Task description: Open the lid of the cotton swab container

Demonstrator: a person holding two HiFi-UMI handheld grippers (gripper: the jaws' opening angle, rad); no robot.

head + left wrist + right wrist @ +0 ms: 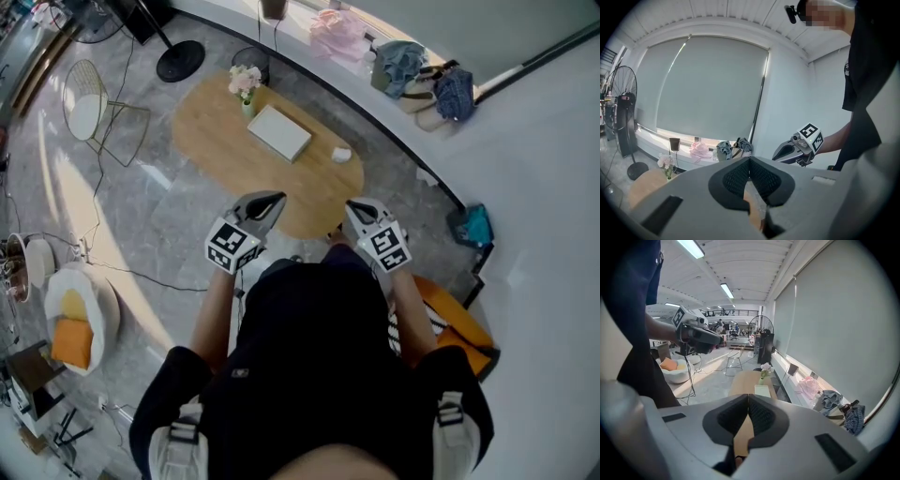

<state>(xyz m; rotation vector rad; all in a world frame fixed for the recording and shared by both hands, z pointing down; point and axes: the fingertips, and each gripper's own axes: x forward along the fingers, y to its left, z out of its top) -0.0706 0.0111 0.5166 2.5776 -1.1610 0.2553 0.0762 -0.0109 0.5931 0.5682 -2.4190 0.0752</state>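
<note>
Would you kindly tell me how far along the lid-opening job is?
Done: nothing visible. In hand: the left gripper and right gripper, both shut and empty, hover by the oval wooden table. Left: reaching the small white object on it, possibly the container, and opening its lid.

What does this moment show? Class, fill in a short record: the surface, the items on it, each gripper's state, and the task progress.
Surface: oval wooden table
Items on it: flat white box; flower vase; small white object
Left gripper: jaws together, nothing between them, held by the table's near edge
Right gripper: jaws together, nothing between them, held by the table's near edge
Task progress: not started; neither gripper touches any item
</note>
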